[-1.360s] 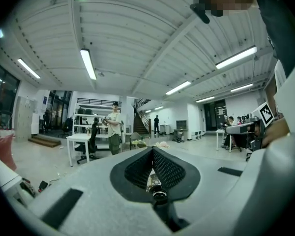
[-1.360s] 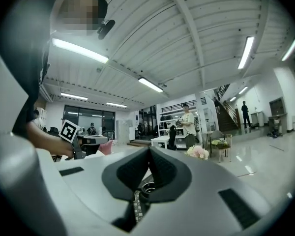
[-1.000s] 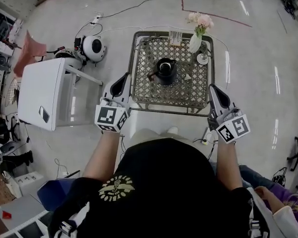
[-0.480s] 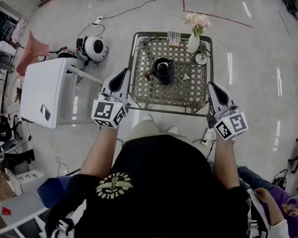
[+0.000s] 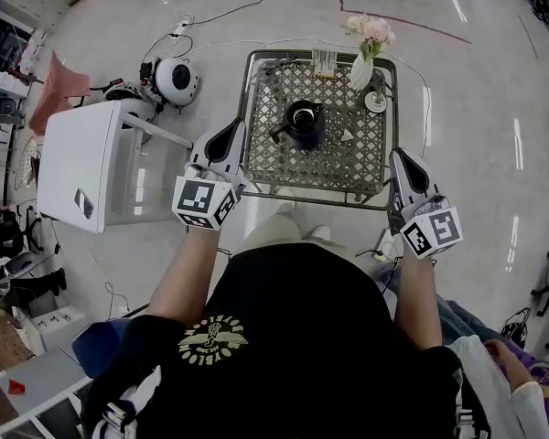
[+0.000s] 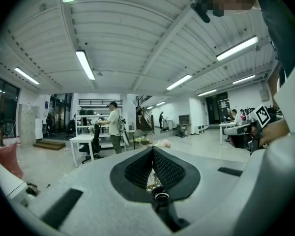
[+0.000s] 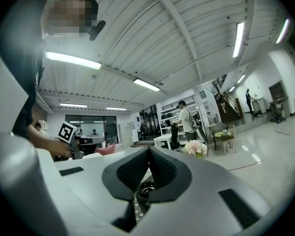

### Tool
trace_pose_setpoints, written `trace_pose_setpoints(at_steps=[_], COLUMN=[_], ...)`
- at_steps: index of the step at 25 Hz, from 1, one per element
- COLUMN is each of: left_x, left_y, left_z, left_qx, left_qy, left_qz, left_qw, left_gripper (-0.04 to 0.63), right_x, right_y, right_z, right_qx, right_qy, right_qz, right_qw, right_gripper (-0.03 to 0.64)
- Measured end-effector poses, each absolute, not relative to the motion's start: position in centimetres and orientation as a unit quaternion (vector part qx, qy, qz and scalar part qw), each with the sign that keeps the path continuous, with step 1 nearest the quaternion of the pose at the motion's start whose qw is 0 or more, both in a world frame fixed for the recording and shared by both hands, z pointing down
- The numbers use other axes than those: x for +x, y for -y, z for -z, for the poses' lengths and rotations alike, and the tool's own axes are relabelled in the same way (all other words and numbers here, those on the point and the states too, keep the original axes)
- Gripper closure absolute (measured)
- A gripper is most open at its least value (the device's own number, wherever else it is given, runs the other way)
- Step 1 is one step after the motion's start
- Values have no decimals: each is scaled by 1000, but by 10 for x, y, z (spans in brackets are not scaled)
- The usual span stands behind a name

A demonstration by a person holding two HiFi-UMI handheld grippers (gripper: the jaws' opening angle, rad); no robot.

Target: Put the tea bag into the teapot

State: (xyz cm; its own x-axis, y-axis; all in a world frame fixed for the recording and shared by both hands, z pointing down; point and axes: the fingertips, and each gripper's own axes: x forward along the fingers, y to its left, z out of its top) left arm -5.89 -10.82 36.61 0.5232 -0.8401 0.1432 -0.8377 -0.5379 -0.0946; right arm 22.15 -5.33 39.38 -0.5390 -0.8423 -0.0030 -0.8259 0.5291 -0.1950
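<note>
Ahead and slightly left of right gripper (image 5: 397,156), lying on table (image 5: 348,167): tea bag (image 5: 346,138), just right of teapot (image 5: 302,123). Sitting nearer right gripper than left gripper (image 5: 235,128). Holding both jaw pairs fully closed, gripping nothing. Too small for reading long axis. Showing up in head view only; hiding behind closed jaws in both gripper views.
</note>
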Motion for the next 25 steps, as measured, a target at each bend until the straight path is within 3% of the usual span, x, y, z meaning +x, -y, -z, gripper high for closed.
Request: trace_pose_setpoints(at_steps=[25], left_x=[-106], left_y=[238], left_z=[-416], left_qx=[-908], left_qy=[-409], left_qz=[82], left_qw=[-32], left_gripper=[597], right_x=[158], right_y=[173], right_z=[-411], right_qx=[-541], right_qy=[-837], right_qz=[77], right_qw=[-30], right_gripper=[611])
